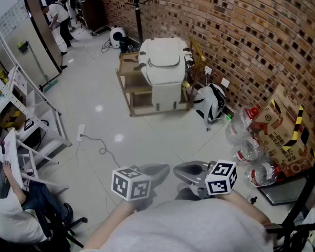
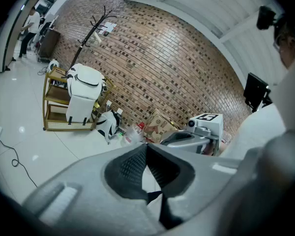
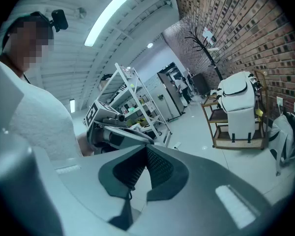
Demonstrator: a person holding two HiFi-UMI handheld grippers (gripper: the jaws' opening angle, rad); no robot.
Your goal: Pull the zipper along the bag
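Left gripper (image 1: pixel 158 170) is clenched, jaw tips pressed together with nothing between them. The right gripper (image 1: pixel 182 171) is the same, shut and empty. Both are well apart from the wooden cart (image 1: pixel 135 97), held low and close against the person's torso. Their tips point toward each other and tilt a little downward, roughly level with one another. Neither reaches toward the cart.

The task's thing, as I read it, is the white bag (image 1: pixel 163 62). It sits upright on top of the cart, which stands against the brick wall (image 1: pixel 241 35). A black-and-white backpack (image 1: pixel 212 101) lies on the floor just beside the cart, on the wall side (could be the intended bag instead, can't rule it out).

A dark curved line on the white bag's front looks like the zipper (image 1: pixel 164 65); the pull tab is too small to make out.

Handling, my judgement:
- The bag looks padded and soft-walled, fairly light, and likely to shift or buckle on the cart if tugged one-handed.
- One gripper should pinch the fabric beside the zipper track to brace it.
- The other should take the small pull tab, which is probably thin and slippery, so it needs a tip pinch.
- Pull along the curve of the track, not away from the cart.
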